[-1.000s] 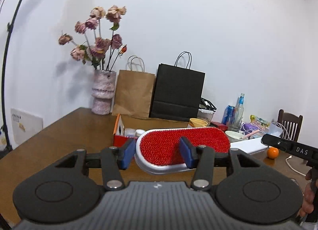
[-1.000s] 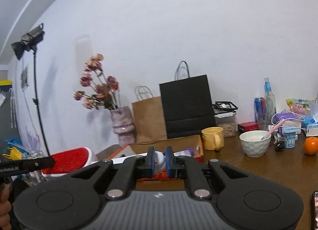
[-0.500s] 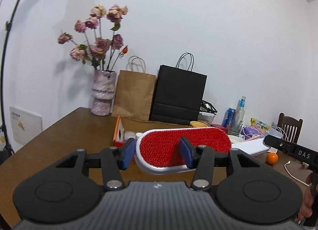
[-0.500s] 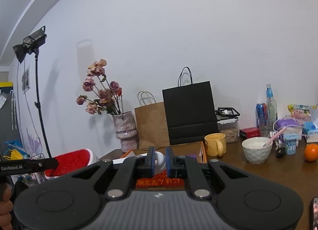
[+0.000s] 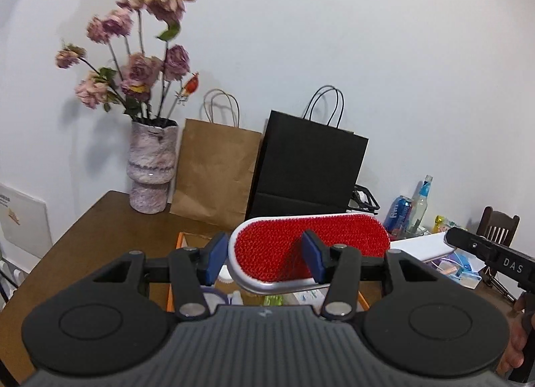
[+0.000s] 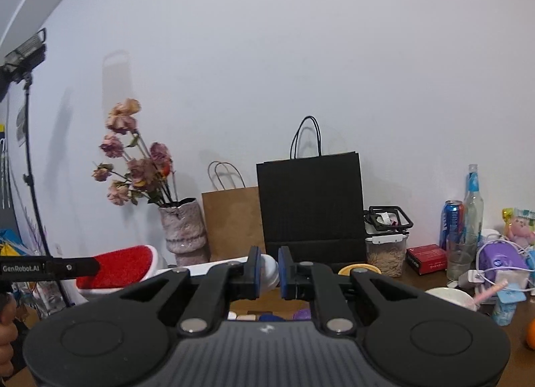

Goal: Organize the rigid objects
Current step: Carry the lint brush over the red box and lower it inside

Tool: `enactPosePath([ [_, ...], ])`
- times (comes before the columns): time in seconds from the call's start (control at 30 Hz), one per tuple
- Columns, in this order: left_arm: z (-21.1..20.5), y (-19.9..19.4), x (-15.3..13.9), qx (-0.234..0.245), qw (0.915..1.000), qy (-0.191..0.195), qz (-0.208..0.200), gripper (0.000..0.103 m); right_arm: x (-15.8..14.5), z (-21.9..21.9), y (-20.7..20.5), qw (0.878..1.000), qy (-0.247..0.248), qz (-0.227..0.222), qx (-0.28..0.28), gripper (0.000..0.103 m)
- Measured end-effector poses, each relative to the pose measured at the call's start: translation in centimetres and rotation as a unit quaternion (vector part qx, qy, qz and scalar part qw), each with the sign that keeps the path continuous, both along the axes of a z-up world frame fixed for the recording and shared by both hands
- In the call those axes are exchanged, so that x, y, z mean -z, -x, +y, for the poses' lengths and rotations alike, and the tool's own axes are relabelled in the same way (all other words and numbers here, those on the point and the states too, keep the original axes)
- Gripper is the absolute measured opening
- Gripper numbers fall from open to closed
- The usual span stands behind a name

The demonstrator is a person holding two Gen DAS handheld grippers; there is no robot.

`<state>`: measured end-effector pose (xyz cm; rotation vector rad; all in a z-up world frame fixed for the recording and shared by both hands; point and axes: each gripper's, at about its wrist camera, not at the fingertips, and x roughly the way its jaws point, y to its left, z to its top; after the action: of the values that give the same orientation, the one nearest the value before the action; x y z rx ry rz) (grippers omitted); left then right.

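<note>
Holding one brush (image 5: 311, 250) between both tongs above the box (image 5: 182, 240).
Left view: its red head is clamped by the left tongs (image 5: 264, 258). Right view: its white handle (image 6: 267, 270) is pinched by the nearly closed right tongs (image 6: 267, 270), over the counter (image 6: 431, 280).

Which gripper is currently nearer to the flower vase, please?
Left. The left gripper, clamping the lint brush's red head, sits nearer the flower vase; the right gripper grips the brush's white handle end further right.
</note>
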<state>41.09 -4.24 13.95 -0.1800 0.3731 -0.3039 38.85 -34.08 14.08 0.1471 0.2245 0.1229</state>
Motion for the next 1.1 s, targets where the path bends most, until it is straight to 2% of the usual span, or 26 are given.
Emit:
enactPosePath([
  [0.13,-0.3,-3.9,0.3,0.002,0.9994,-0.015,0.030,0.049,0.6,-0.5,-4.2,0.999,-0.005,0.040,-0.007,0.011],
  [0.23,-0.3,-6.6,1.5,-0.004,0.9974,-0.026,0.067,0.049,2.2,-0.8,-7.3,0.996,-0.015,0.081,-0.019,0.011],
  [0.4,0.1,-10.7,4.7,-0.001,0.9902,-0.027,0.137,0.049,5.6,-1.4,-11.5,0.987,-0.041,0.152,-0.035,0.011],
  [0.57,-0.1,-13.6,7.7,-0.006,0.9816,-0.035,0.188,0.049,8.6,-0.8,-14.3,0.978,-0.028,0.206,-0.034,0.011],
  [0.7,-0.3,-15.0,9.2,-0.009,0.9762,-0.049,0.211,0.049,10.6,-0.3,-15.9,0.970,-0.010,0.241,-0.038,0.013],
  [0.97,-0.9,-17.2,13.0,-0.008,0.9621,-0.071,0.263,0.049,14.5,-0.5,-18.3,0.947,-0.010,0.318,-0.046,0.013],
  [1.07,-1.2,-17.6,14.1,-0.010,0.9583,-0.083,0.273,0.049,15.7,-0.3,-18.7,0.938,-0.003,0.342,-0.052,0.013],
  [1.1,-1.3,-17.5,14.2,-0.015,0.9603,-0.085,0.265,0.049,15.9,-0.4,-18.7,0.938,-0.006,0.341,-0.055,0.013],
])
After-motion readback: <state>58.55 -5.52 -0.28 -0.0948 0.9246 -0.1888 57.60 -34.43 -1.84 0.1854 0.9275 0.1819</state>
